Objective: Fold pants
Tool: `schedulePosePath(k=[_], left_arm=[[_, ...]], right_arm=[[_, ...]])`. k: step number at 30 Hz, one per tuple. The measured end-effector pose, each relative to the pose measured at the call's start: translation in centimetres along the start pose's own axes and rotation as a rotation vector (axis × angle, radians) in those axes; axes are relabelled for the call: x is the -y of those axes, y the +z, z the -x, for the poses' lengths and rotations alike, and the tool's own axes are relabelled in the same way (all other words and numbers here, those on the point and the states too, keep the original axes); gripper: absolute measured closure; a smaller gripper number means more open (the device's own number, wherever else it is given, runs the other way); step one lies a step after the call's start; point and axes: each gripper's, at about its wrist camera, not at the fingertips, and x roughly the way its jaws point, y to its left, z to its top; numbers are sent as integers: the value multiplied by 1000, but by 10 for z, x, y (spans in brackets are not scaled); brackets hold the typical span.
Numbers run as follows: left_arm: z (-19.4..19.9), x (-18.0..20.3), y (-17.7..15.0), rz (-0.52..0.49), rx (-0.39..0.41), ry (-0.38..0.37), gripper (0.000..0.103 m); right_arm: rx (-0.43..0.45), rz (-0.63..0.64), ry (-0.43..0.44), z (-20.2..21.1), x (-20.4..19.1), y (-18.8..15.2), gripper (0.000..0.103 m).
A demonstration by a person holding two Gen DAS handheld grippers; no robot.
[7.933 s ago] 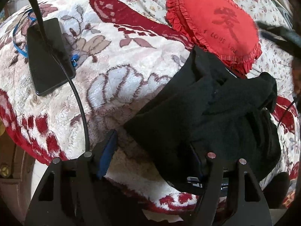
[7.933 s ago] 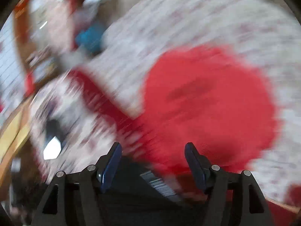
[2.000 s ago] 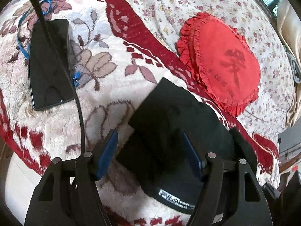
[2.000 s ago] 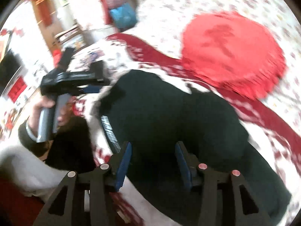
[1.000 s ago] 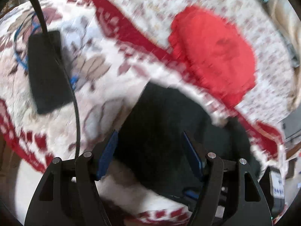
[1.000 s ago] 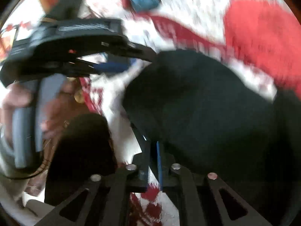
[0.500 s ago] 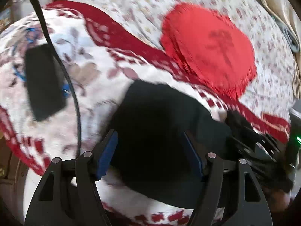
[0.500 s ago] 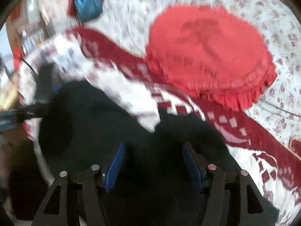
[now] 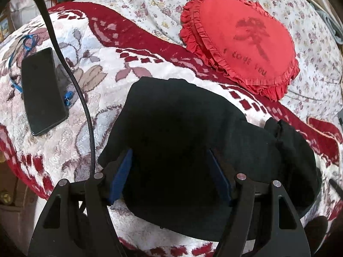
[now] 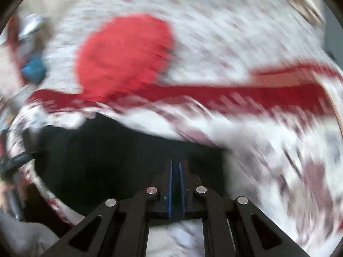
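Left wrist view: black pants, folded into a thick, roughly rectangular bundle, lying on a plush red-and-white floral blanket spread over the bed. Long axis running from near-left to far-right across the picture, one rounded end toward the phone side, the other end bunched into a loose lump at the right. Fabric plain, matte, very dark, few creases readable. Left hand-held gripper poised over the near edge of the bundle, blue-padded fingers spread wide, cloth between them but pads not pressing on it. Black smartphone flat on the blanket to the left, well apart from the pants, with a blue cord looped beside it. Black cable arching from top left down to the gripper. Red ruffled heart-shaped cushion beyond the pants on a small-flowered sheet, near but not touching them.

Right wrist view: heavily motion-blurred. Right hand-held gripper with blue pads drawn together to a thin slit; impossible to tell through the blur whether any cloth is pinched there. Pants a dark mass at lower left, directly beneath and ahead of the fingertips, stretching left to right. Cushion a red smear farther up, blanket streaked red and white at right.
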Motion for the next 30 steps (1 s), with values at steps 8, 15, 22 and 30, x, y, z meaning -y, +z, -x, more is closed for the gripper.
schedulePosePath(k=[8, 15, 22, 30], left_arm=[[-2, 2, 1, 2, -11, 28, 33], [-2, 1, 0, 4, -6, 28, 33], [5, 2, -3, -21, 19, 29, 32], [35, 24, -2, -37, 96, -23, 32]], right_arm=[[170, 248, 161, 13, -99, 9, 30], [190, 644, 50, -40, -236, 2, 30], [47, 465, 148, -72, -200, 28, 93], [126, 96, 80, 22, -41, 12, 93]])
